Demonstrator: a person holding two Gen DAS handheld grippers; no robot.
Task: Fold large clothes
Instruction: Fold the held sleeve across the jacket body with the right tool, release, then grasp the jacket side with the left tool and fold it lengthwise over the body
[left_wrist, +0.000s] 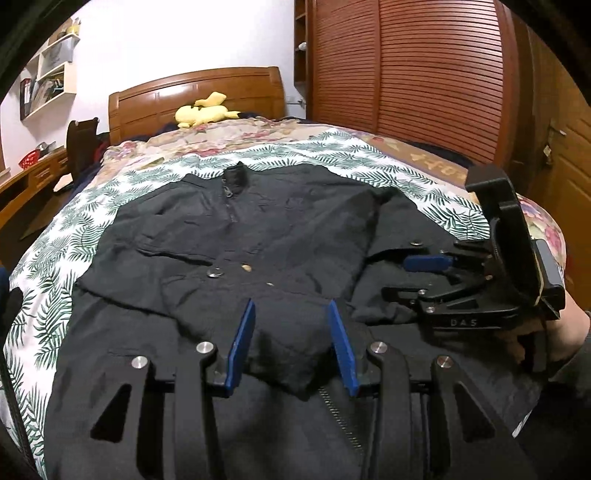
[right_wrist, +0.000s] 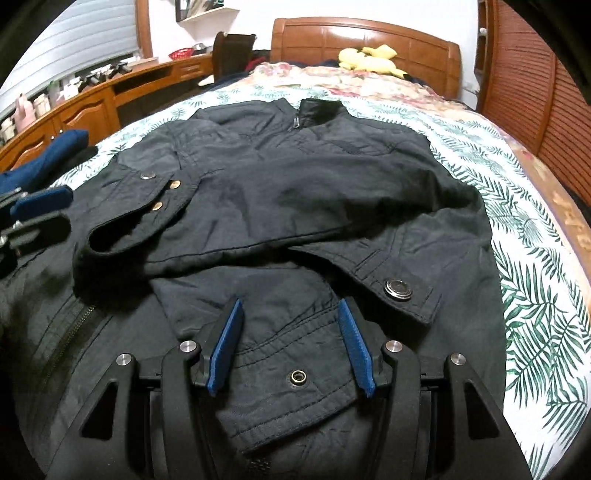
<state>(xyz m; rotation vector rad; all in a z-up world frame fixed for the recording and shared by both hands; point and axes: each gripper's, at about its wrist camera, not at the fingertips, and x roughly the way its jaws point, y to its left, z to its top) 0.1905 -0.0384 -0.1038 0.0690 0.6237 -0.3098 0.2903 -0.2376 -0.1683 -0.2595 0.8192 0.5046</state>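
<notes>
One jacket (right_wrist: 295, 192); two grippers (left (left_wrist: 291, 325), right (right_wrist: 291, 325)) apparently gaping, holding nothing.

Jacket (right_wrist: 295, 177) on bedspread (right_wrist: 535, 295), plush toy (right_wrist: 369, 59) behind (by headboard (right_wrist: 369, 37)), desk (right_wrist: 92, 103) left

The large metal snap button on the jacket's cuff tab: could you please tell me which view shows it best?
The right wrist view: the snap button sits close and sharp on the cuff tab. The left wrist view shows only small, distant snaps on the black jacket.
</notes>
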